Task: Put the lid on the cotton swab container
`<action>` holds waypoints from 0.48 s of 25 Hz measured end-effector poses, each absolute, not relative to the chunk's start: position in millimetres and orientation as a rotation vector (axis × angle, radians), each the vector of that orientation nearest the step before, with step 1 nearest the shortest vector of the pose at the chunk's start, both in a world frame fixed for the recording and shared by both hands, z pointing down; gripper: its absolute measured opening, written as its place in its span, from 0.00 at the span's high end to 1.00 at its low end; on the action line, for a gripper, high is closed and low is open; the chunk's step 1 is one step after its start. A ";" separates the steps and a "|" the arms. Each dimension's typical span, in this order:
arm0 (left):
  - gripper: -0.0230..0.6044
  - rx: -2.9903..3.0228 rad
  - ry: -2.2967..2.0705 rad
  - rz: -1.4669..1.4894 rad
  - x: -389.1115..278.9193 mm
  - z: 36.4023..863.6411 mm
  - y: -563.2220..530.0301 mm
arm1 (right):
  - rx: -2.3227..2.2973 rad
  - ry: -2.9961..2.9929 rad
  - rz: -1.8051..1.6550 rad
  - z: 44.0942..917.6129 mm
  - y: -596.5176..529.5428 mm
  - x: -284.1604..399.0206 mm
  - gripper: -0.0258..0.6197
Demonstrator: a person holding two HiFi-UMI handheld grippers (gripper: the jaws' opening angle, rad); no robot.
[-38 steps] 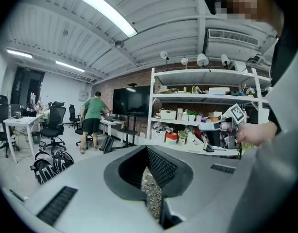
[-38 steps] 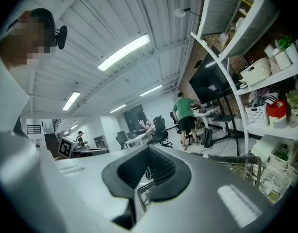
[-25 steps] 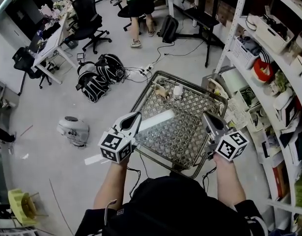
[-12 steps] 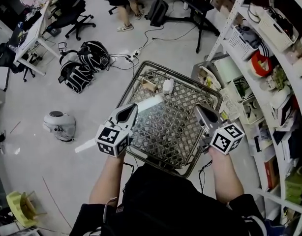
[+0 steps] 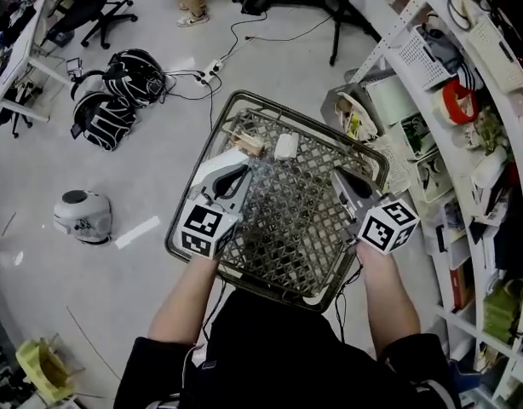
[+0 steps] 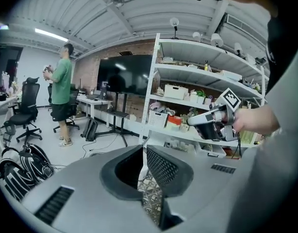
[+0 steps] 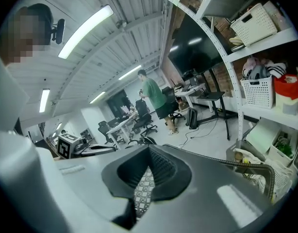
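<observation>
A small white container (image 5: 285,146) stands at the far end of the lattice-topped metal table (image 5: 270,292). A small tan object (image 5: 247,143) lies just left of it; I cannot tell which piece is the lid. My left gripper (image 5: 242,170) hovers over the table's left side, short of the tan object, with its jaws shut on nothing (image 6: 143,147). My right gripper (image 5: 338,175) hovers over the right side, also shut and holding nothing (image 7: 149,147). Each gripper view shows only lattice below the jaws, and neither shows the container.
White shelving (image 5: 466,100) crowded with baskets and boxes runs along the table's right. Black backpacks (image 5: 117,92) and a white round device (image 5: 78,216) lie on the floor to the left. Cables (image 5: 219,58) trail beyond the table. A person in green (image 6: 61,96) stands further off.
The head view has tipped down, so the table sits more central. Both grippers have moved forward over the lattice top, the left one coming in from beyond the table's left edge.
</observation>
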State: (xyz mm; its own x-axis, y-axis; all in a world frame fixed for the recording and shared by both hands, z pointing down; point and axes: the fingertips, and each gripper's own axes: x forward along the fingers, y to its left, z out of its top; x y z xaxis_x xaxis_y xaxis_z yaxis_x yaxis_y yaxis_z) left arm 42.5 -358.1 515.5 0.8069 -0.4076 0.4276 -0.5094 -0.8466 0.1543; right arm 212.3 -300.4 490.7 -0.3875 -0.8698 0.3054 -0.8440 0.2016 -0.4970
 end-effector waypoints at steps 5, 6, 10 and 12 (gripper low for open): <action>0.95 2.719 -0.615 0.622 71.9 565.9 -367.3 | -1.733 2.414 -1.022 530.6 -329.6 210.3 0.95; 0.94 2.712 -0.605 0.636 77.1 576.7 -368.3 | -1.737 2.416 -1.037 538.9 -334.5 210.4 0.95; 0.91 2.666 -0.584 0.681 91.6 621.5 -370.0 | -1.752 2.426 -1.089 573.4 -350.6 208.3 0.95; 0.90 2.643 -0.591 0.696 95.9 642.8 -373.1 | -1.761 2.429 -1.112 590.7 -358.2 207.3 0.95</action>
State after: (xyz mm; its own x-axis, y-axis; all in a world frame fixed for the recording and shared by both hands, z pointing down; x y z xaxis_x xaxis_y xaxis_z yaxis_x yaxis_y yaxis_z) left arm 95.9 -373.1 642.8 0.7929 -0.3035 0.5284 -0.4721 -0.8542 0.2178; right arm 207.3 -358.2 590.7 -0.3930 -0.8146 0.4266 -0.8552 0.1533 -0.4951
